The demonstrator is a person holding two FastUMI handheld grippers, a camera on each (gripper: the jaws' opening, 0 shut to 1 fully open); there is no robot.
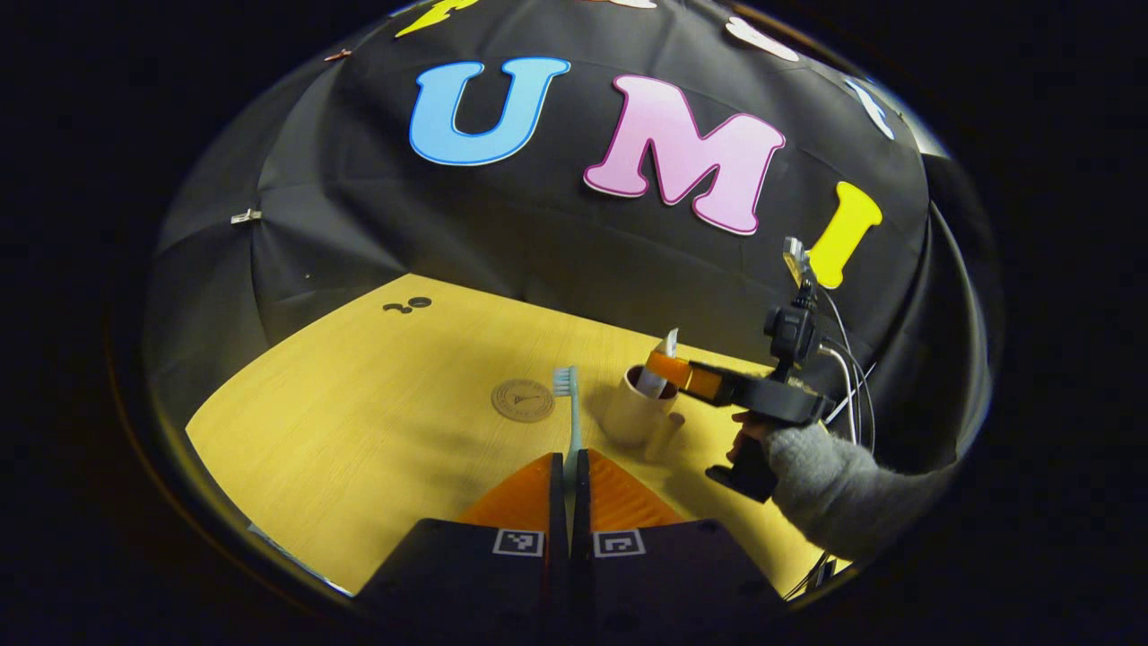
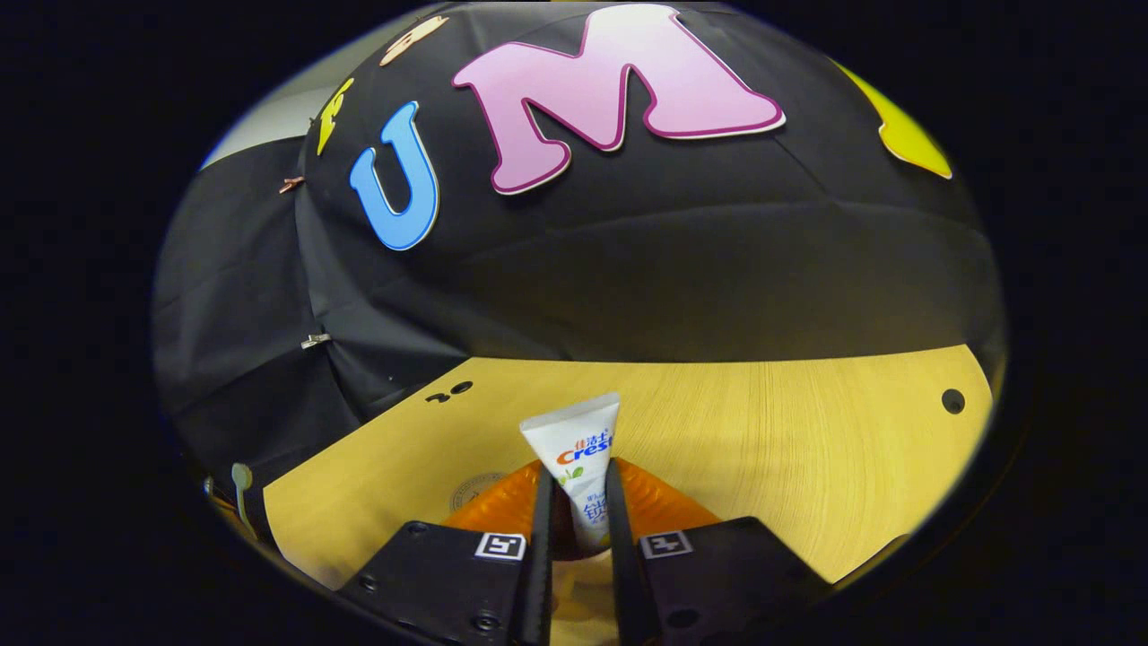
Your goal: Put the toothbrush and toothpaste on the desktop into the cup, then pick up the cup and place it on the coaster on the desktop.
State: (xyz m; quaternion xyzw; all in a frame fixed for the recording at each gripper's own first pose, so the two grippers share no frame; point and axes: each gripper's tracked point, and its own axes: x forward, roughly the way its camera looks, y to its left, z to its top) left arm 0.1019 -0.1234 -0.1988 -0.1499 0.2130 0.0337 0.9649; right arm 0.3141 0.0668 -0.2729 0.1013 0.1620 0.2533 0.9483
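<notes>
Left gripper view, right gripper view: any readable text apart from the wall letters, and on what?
toothpaste tube: printed label, lower part hidden by the right gripper; left unquoted.
coaster: round stamp, too small to read.
left gripper and right gripper: square coded tags, no words.

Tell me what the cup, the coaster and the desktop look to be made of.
Cup: likely glazed ceramic or smooth plastic; cream, with a soft sheen.
Coaster: probably wood or cork; flat, matte brown disc with a printed or engraved mark.
Desktop: wood or wood-look laminate; pale, with fine straight grain lines.
</notes>
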